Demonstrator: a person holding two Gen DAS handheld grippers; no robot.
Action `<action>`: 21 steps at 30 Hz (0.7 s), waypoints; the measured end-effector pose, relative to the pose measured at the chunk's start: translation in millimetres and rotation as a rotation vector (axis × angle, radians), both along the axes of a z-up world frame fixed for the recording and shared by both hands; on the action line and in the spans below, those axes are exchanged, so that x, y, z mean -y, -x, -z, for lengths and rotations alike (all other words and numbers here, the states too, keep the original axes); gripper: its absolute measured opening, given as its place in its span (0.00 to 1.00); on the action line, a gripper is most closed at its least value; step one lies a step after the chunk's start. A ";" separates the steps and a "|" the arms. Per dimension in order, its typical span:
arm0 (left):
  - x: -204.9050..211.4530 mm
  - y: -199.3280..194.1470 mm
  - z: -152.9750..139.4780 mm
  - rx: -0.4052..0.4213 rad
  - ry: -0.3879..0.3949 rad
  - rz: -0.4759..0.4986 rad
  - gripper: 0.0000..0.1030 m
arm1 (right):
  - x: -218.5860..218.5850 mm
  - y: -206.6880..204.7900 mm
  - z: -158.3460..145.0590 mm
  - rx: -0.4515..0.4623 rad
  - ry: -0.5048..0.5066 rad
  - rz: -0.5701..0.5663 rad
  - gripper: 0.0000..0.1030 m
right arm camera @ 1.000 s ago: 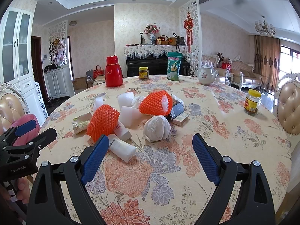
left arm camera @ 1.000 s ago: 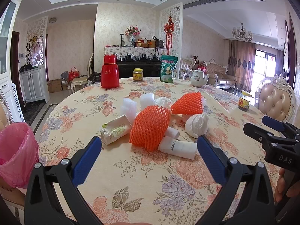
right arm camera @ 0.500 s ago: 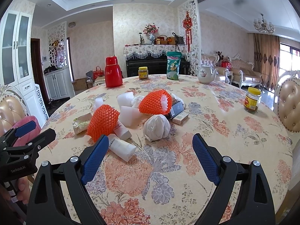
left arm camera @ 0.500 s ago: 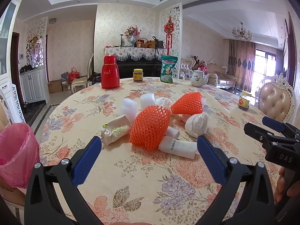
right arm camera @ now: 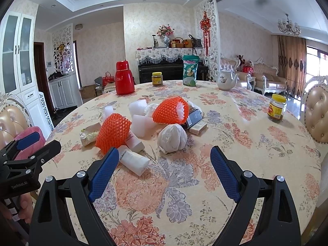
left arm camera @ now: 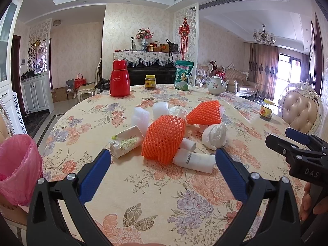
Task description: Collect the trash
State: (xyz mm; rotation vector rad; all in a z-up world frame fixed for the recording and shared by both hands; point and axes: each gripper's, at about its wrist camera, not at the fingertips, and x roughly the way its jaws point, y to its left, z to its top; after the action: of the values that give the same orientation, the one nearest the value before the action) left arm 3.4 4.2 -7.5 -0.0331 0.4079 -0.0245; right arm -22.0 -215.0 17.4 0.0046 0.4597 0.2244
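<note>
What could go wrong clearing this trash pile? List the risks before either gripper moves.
1. The near orange foam net sleeve lies on the white paper roll, so lifting either may drag the other.
2. The pink-lined bin stands off the floral table's left edge; light foam could drop short of it.
3. The crumpled white plastic bag touches a small box, so a wide grab with open jaws might knock it.

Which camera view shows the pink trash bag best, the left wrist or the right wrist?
The left wrist view: the pink trash bag shows its open rim and side at the table's left edge. In the right wrist view only a small pink patch shows behind the left gripper.
</note>
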 end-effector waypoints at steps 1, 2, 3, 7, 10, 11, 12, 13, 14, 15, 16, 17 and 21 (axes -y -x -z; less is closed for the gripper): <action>-0.1 0.2 0.1 0.000 0.001 0.001 0.96 | 0.4 -0.4 0.2 -0.002 0.000 -0.001 0.83; -0.3 0.2 0.2 -0.001 0.003 0.002 0.96 | 0.3 -0.8 0.6 -0.004 0.000 -0.002 0.83; -0.4 -0.9 0.1 -0.003 0.003 0.003 0.96 | 0.7 -2.0 1.0 -0.007 -0.001 -0.003 0.83; -0.3 -4.6 1.1 -0.010 0.006 0.010 0.96 | 0.6 -5.0 2.2 -0.010 0.001 -0.006 0.83; -0.2 -7.2 1.9 -0.015 0.015 0.025 0.96 | 1.2 -8.8 3.9 -0.019 -0.003 -0.007 0.83; -0.4 -8.2 2.2 -0.017 0.015 0.028 0.96 | 1.2 -10.1 4.6 -0.023 -0.005 -0.009 0.83; 0.0 -9.9 2.5 -0.017 0.013 0.029 0.96 | 1.2 -11.3 5.3 -0.026 -0.006 -0.009 0.83; 0.1 -10.8 2.5 -0.016 0.012 0.031 0.96 | 1.3 -12.7 6.1 -0.029 -0.005 -0.009 0.83; -0.1 -11.8 2.8 -0.016 0.011 0.035 0.96 | 1.4 -14.7 7.0 -0.034 -0.004 -0.009 0.83; -0.6 -12.9 3.3 -0.018 0.012 0.035 0.96 | 1.2 -16.7 8.6 -0.041 -0.001 -0.007 0.83; -2.0 -14.1 3.6 -0.023 0.016 0.033 0.96 | 1.0 -19.1 10.5 -0.049 0.003 -0.004 0.83; -3.9 -15.3 4.0 -0.029 0.022 0.029 0.96 | 0.8 -21.5 12.6 -0.056 0.006 -0.004 0.83; -12.8 -22.8 9.2 -0.059 0.017 0.003 0.96 | -0.9 -33.8 24.0 -0.097 0.017 -0.020 0.83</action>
State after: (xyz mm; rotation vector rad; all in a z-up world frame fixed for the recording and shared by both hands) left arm 26.2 17.0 -16.8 -0.0497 0.4672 -0.0296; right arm 11.8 -214.0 -6.6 -0.0058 0.5582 0.2409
